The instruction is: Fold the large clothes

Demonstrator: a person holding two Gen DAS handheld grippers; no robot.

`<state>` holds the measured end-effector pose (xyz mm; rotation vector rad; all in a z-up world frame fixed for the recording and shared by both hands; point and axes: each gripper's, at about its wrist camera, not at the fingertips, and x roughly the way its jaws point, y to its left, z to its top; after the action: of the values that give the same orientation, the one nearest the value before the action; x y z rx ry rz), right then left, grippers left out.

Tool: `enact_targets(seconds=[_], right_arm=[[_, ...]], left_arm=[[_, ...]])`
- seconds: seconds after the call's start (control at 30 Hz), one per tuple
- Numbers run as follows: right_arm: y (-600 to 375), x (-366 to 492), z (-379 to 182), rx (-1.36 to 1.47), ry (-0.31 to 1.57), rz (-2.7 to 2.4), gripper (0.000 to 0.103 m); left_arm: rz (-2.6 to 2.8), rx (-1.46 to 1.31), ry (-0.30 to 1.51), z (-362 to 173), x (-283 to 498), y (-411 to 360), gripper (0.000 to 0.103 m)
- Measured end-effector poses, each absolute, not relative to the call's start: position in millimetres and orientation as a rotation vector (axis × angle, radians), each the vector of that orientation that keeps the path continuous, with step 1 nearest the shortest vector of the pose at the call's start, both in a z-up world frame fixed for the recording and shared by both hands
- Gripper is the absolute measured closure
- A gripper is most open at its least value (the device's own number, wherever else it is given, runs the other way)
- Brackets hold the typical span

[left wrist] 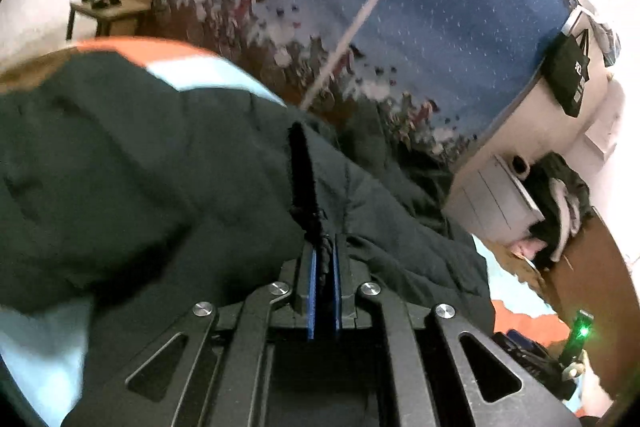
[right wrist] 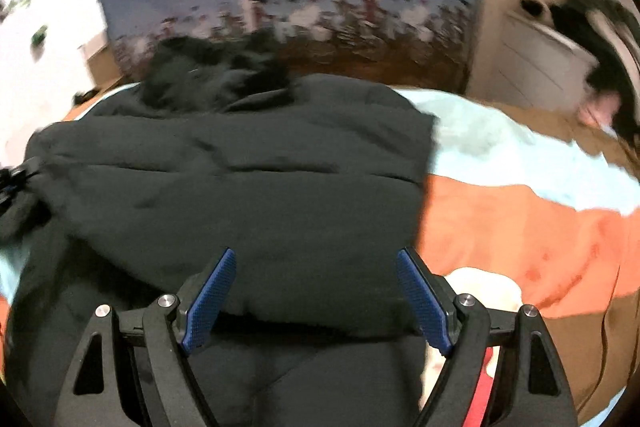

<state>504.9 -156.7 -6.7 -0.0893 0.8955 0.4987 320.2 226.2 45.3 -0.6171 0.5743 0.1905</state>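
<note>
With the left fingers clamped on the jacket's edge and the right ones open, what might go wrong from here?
1. The left gripper pinches only a thin black trim strip of the dark jacket; the bulky padding may slip free or the trim strain.
2. The right gripper is open and holds nothing, so a one-sided lift could drag the jacket askew over the orange and blue bedcover.

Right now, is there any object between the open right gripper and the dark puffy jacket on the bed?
Nothing visible. The right gripper hangs open directly over the dark quilted jacket, with only bare jacket fabric between its blue pads.
</note>
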Motion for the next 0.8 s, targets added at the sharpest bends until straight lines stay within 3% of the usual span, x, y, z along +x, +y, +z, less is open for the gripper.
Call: enact_targets(seconds=[0.37,0.5,0.8], right_arm=[[-148.9,547.5,-18.2,-0.009,0.903,0.517,0.025],[-124.8,550.3,-44.0,-0.112,0.947,0.524,0.038],[-114.1,548.9,-87.2,-0.191,0.944,0.517,0.032]], left_arm=[[0.384,-0.559,0.714,-17.5,329.6,248.8,0.099],[0.413,-0.556,0.761,-41.4,336.8,248.4,0.098],[0.404,-0.56,0.817,-67.9,348.8,255.9,0.095]])
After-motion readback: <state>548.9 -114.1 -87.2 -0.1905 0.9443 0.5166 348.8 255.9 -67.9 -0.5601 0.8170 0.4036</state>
